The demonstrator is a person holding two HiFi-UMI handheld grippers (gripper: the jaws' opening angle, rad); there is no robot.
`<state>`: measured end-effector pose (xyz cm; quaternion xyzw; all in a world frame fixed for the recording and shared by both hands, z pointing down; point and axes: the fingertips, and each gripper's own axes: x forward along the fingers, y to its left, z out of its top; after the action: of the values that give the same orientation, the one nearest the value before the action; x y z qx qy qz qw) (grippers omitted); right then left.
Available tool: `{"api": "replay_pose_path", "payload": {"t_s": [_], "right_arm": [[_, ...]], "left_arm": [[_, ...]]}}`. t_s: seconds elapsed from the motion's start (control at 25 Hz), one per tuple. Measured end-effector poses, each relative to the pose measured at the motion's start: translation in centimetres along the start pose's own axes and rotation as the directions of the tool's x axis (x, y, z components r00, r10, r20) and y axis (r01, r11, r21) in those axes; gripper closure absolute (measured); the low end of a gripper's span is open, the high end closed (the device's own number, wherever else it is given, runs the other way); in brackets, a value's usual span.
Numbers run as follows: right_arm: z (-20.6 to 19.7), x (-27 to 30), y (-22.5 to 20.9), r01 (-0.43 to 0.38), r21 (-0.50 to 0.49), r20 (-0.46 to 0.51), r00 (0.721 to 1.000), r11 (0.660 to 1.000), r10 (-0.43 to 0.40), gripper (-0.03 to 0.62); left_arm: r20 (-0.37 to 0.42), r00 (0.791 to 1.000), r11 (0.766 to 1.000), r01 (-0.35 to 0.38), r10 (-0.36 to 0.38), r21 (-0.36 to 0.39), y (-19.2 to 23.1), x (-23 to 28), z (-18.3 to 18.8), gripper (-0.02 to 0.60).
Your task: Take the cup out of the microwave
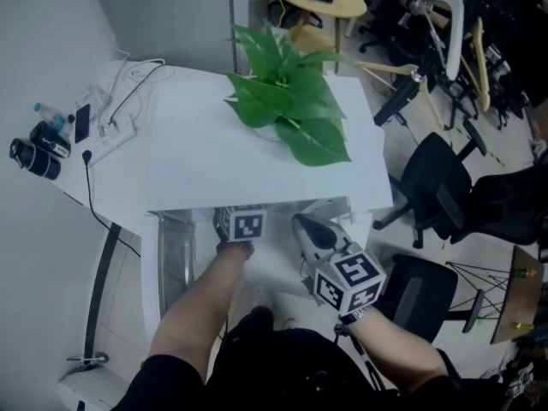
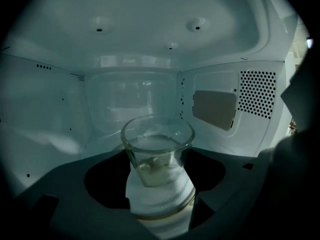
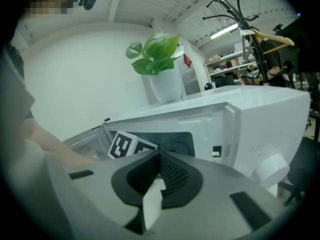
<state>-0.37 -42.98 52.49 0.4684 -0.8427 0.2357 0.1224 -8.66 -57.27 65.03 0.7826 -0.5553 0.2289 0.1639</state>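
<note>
Right gripper (image 3: 152,196) — clenched, empty, just outside microwave (image 1: 257,152) | left gripper (image 2: 157,194) inside microwave, released, glass cup (image 2: 157,149) standing between its jaws | plant (image 1: 291,101) on microwave top | office chairs (image 1: 437,182) right of microwave

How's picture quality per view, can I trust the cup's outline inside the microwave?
Left gripper view: dim, bluish microwave cavity, dark fisheye corners, yet the glass cup is sharp with faint rim glints. Head view: evenly lit, but the microwave top hides the cup. Right gripper view: bright, straight edges bowed.
</note>
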Motion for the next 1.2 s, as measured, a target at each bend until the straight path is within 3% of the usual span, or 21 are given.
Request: {"api": "replay_pose_path", "payload": {"t_s": [0.4, 1.2], "right_arm": [[0.1, -0.7, 0.5, -0.012, -0.009, 0.008, 1.000, 1.000, 0.012, 0.582], [0.1, -6.5, 4.5, -0.087, -0.072, 0.053, 0.994, 0.994, 0.091, 0.583]], "left_arm": [[0.020, 1.000, 1.000, 0.016, -0.016, -0.006, -0.6, -1.5, -0.1, 0.262], [0.061, 0.996, 0.998, -0.059, 0.060, -0.018, -1.4, -9.8, -0.6, 0.262]]}}
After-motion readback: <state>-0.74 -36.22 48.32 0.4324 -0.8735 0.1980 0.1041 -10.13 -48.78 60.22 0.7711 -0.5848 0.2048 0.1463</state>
